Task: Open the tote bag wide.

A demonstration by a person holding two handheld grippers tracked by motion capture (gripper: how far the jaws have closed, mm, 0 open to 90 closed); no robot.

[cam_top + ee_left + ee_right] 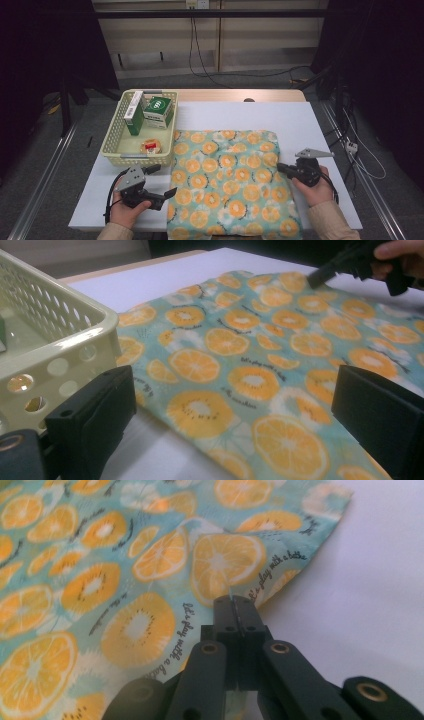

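On the white table top (pixel 300 120), a folded cloth (pixel 230 180) printed with orange slices on a turquoise ground is seen spread flat, its near edge reaching the table's front edge. The cloth serves as the landmark: everything else is placed around it.

Just beside the cloth's left edge, toward its far corner, a pale yellow perforated basket (pixel 112 137) is set on the table. Inside the basket, a green and white box (pixel 160 111) is stood at the far end, a narrower green and white carton (pixel 134 112) is propped upright beside it, and a small round orange-red item (pixel 151 146) is laid on the basket floor nearer the cloth's side; what it is cannot be told.

At the cloth's right edge, about halfway along it, the right gripper (pixel 282 168) is held in a person's right hand (pixel 312 187), a grey three-cornered plate on top of it. In the right gripper view its jaws are shown pressed together on the cloth's edge (pixel 235 600), a fold of the fabric pinched between them and lifted slightly off the table.

Off the cloth's left edge, near its front corner, the left gripper (pixel 167 192) is held in the person's left hand (pixel 127 207). In the left gripper view its jaws are seen spread wide apart, with the cloth (pixel 260 355) lying between and beyond them and the basket's corner (pixel 65 345) close at the left jaw.
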